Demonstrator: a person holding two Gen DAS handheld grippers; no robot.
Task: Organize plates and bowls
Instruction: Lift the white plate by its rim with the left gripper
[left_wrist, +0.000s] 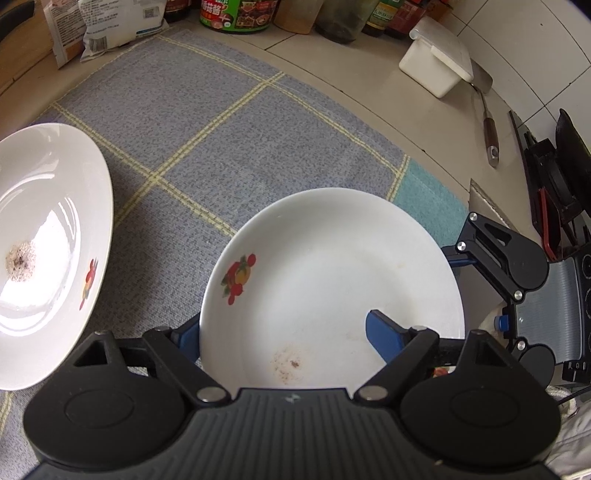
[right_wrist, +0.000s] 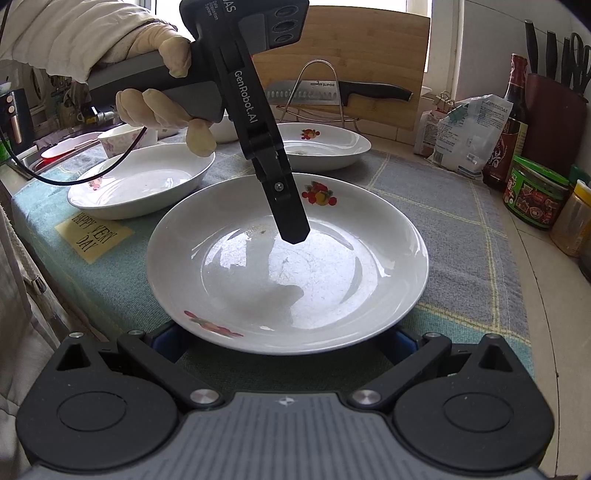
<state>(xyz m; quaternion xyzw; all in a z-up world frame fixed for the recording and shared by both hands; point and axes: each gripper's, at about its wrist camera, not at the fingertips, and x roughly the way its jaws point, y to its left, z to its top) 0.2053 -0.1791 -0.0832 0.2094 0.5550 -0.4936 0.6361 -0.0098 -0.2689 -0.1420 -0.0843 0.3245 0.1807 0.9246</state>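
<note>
A pale counter (right_wrist: 543, 295) carries a grey-blue checked cloth (right_wrist: 443, 206) with yellow lines and a teal border. On the cloth, in the right wrist view, a white plate (right_wrist: 369, 280) with fruit prints lies nearest, a second plate (right_wrist: 147, 184) to its far left and a third (right_wrist: 332, 147) behind. A yellow note (right_wrist: 92, 236) lies on the left border. Jars (right_wrist: 535, 192), bottles (right_wrist: 513, 122) and bags (right_wrist: 469, 136) stand at the far right of the counter.
</note>
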